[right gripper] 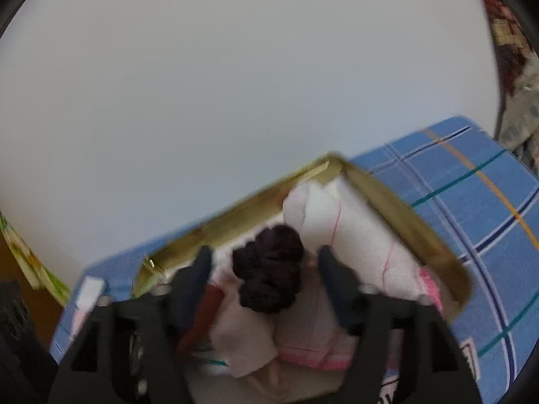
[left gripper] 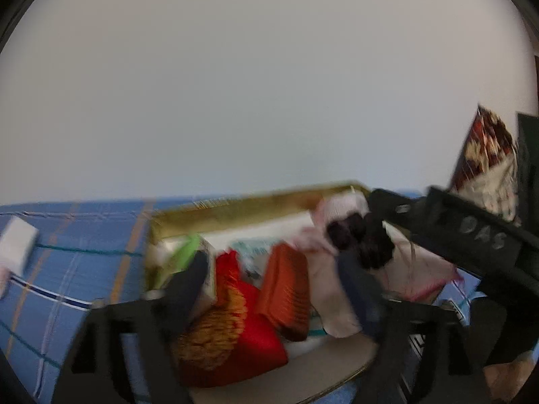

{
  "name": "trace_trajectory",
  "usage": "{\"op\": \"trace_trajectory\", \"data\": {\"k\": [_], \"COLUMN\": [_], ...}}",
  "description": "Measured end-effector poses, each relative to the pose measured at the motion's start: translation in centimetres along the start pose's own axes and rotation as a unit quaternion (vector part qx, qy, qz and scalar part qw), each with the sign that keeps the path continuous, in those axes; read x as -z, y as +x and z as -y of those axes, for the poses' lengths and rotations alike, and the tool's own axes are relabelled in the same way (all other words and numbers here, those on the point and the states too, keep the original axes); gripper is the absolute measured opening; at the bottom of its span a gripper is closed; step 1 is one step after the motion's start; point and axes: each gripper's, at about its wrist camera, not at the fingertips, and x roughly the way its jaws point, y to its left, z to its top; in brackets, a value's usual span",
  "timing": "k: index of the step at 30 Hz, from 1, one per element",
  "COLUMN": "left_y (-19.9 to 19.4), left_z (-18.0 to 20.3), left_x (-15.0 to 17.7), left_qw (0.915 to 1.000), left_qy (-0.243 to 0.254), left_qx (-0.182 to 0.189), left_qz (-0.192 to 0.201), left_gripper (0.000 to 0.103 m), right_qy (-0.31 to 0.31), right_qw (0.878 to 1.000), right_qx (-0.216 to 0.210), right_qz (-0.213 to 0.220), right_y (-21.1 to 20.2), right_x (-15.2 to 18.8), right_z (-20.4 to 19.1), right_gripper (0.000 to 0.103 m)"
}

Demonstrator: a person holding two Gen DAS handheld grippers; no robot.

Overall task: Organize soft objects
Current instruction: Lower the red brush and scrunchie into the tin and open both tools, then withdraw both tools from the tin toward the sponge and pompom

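Note:
A gold-rimmed box lies on a blue plaid cloth. It holds a red and orange soft item, an orange folded piece, white and pink cloths, and a dark scrunchie. My left gripper stands open over the red and orange pieces, its pads apart from them. My right gripper is open on either side of the scrunchie without touching it. Its black body shows at the right of the left wrist view.
A small white box sits on the cloth left of the gold box. A green-edged packet leans in the box's left corner. Patterned fabric hangs at the right. A plain pale wall fills the background.

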Motion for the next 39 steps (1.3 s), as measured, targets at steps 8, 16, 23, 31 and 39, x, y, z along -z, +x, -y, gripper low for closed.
{"op": "trace_trajectory", "data": {"k": [8,16,23,31,39], "left_y": [-1.3,-2.4,-4.0,-5.5,-6.3], "left_z": [-0.7,-2.4,-4.0,-5.2,-6.0], "left_x": [0.3,0.8,0.8,1.3,1.8], "left_qw": [0.9985,0.9958,0.9941,0.9936,0.9946], "left_qy": [0.012,0.022,0.016,0.008,0.003], "left_qx": [-0.048,-0.078,-0.088,-0.083,-0.077], "left_qz": [0.024,0.043,0.062,0.076,0.069], "left_gripper": [0.095,0.095,0.095,0.095,0.095], "right_qy": [0.006,-0.058,-0.081,-0.103,-0.095], "right_qw": [0.994,0.977,0.959,0.954,0.952], "right_qx": [0.036,0.073,0.093,0.118,0.125], "right_qz": [0.107,0.19,0.254,0.257,0.261], "right_y": [-4.1,-5.8,-7.2,-7.6,-9.1], "right_x": [-0.1,1.0,2.2,3.7,5.0], "right_z": [-0.1,-2.3,-3.4,-4.9,-5.3], "right_gripper": [0.103,0.103,0.103,0.103,0.103]}}
